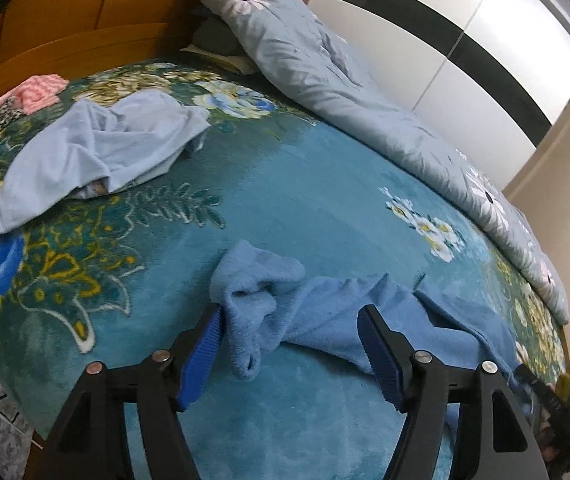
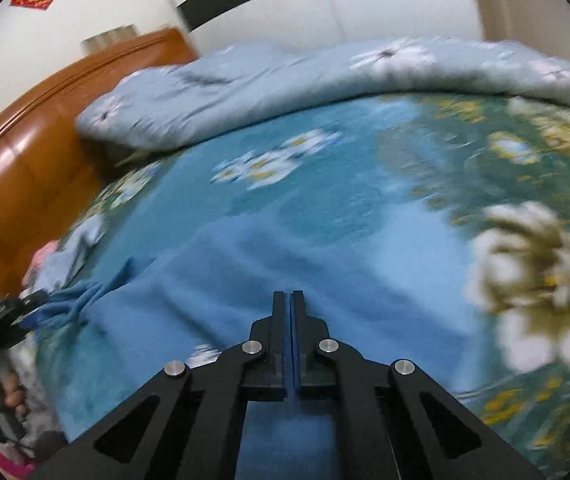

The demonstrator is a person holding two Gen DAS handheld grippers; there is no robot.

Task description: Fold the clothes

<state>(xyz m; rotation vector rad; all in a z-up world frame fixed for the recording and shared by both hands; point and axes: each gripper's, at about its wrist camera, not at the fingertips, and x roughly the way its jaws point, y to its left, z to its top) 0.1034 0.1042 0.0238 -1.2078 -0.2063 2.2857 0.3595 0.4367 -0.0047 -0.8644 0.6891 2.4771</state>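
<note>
A blue fleece garment (image 1: pixel 317 316) lies crumpled on the teal floral bedspread (image 1: pixel 285 184). My left gripper (image 1: pixel 291 344) is open, its blue-padded fingers on either side of the garment's bunched end. In the right wrist view the same blue garment (image 2: pixel 269 264) spreads in front of my right gripper (image 2: pixel 289 300), whose jaws are closed together at the garment's near edge; the blur hides whether cloth is pinched. The left gripper shows at the far left (image 2: pixel 9 312).
A pale blue garment (image 1: pixel 97 148) lies bunched at the far left of the bed, with a pink cloth (image 1: pixel 37 92) beyond it. A light blue flowered quilt (image 1: pixel 365 92) runs along the far side. A wooden headboard (image 2: pixel 45 152) stands behind.
</note>
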